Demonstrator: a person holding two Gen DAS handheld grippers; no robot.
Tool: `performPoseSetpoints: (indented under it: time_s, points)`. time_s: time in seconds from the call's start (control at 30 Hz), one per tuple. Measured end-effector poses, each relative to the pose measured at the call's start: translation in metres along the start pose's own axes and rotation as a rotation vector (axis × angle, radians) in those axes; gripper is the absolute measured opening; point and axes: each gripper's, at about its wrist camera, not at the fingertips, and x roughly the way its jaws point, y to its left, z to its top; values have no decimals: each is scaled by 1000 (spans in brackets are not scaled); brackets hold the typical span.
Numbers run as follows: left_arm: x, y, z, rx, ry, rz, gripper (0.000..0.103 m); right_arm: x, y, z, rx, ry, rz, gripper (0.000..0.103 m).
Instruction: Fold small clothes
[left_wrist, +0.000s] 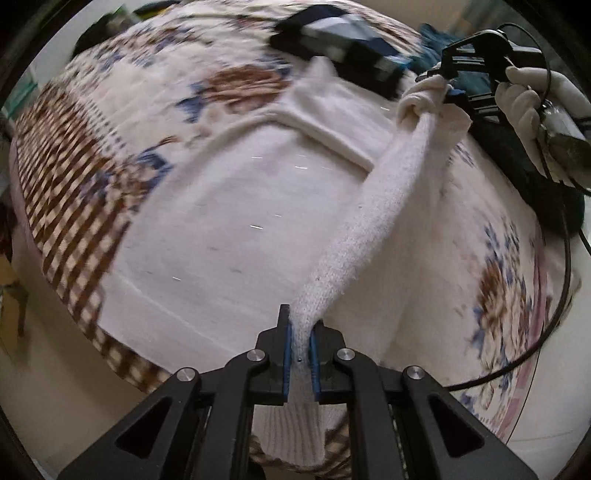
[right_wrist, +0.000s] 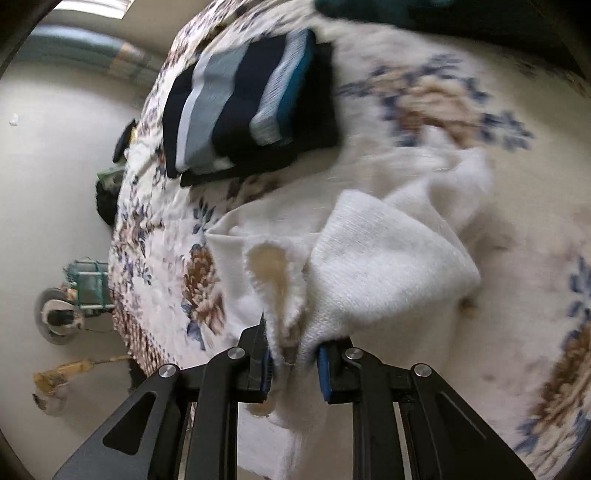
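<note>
A white knit sweater (left_wrist: 229, 206) lies spread on the floral bed cover (left_wrist: 110, 122). My left gripper (left_wrist: 300, 354) is shut on the sweater's right edge, which is pulled into a taut roll rising toward my right gripper (left_wrist: 448, 90). That one is shut on the far end of the same edge, near the shoulder. In the right wrist view my right gripper (right_wrist: 293, 363) pinches bunched white knit (right_wrist: 388, 266), with the neckline opening (right_wrist: 267, 264) just left of it.
A folded stack of navy, grey and teal striped clothes (right_wrist: 251, 110) sits at the far side of the bed, beyond the sweater. Dark teal clothes (left_wrist: 535, 173) lie at the right. The bed edge and floor (right_wrist: 55, 166) are at the left.
</note>
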Motion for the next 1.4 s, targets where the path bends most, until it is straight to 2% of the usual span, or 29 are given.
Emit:
performPoseSetpoints:
  time_s: [0.1, 0.2, 0.3, 0.4, 0.5, 0.53, 0.63, 0.67, 0.77, 0.87, 0.97, 1.13, 1.23, 1.3, 1.33, 1.4]
  points:
    - [10, 40, 16, -47, 29, -9, 6, 51, 50, 4, -23, 25, -58, 20]
    - [24, 74, 29, -83, 55, -13, 6, 94, 81, 5, -33, 44, -122, 20]
    - [41, 107, 41, -117, 86, -22, 6, 135, 101, 5, -29, 54, -196, 20]
    - [53, 134, 46, -159, 113, -35, 7, 155, 109, 3, -5, 66, -231, 22]
    - [62, 152, 47, -177, 143, -54, 7, 163, 118, 0, 0, 76, -225, 30]
    - [63, 154, 46, -181, 154, -69, 8, 165, 121, 0, -3, 79, -220, 35]
    - [62, 162, 46, -194, 179, -121, 11, 165, 134, -2, -31, 110, -154, 54]
    - [60, 166, 46, -199, 186, -143, 15, 163, 138, -2, -42, 121, -115, 56]
    - [50, 187, 45, -245, 198, -159, 17, 151, 144, -8, -52, 132, -41, 56]
    - [34, 211, 43, -318, 176, -188, 24, 135, 141, -20, -67, 121, -64, 56]
    - [24, 222, 41, -316, 166, -206, 26, 120, 132, -46, -93, 124, -91, 56]
    - [25, 193, 39, -185, 192, -226, 26, 118, 107, -95, -54, 190, -83, 56]
    - [32, 173, 29, -108, 211, -199, 26, 134, 109, -118, -53, 221, -87, 56]
    - [42, 162, 19, -58, 215, -142, 23, 149, 115, -128, -76, 246, -97, 55]
    - [45, 159, 17, -51, 205, -118, 5, 158, 121, -132, -88, 253, -103, 52]
    - [45, 161, 14, -65, 180, -98, 5, 172, 131, -137, -124, 256, -134, 29]
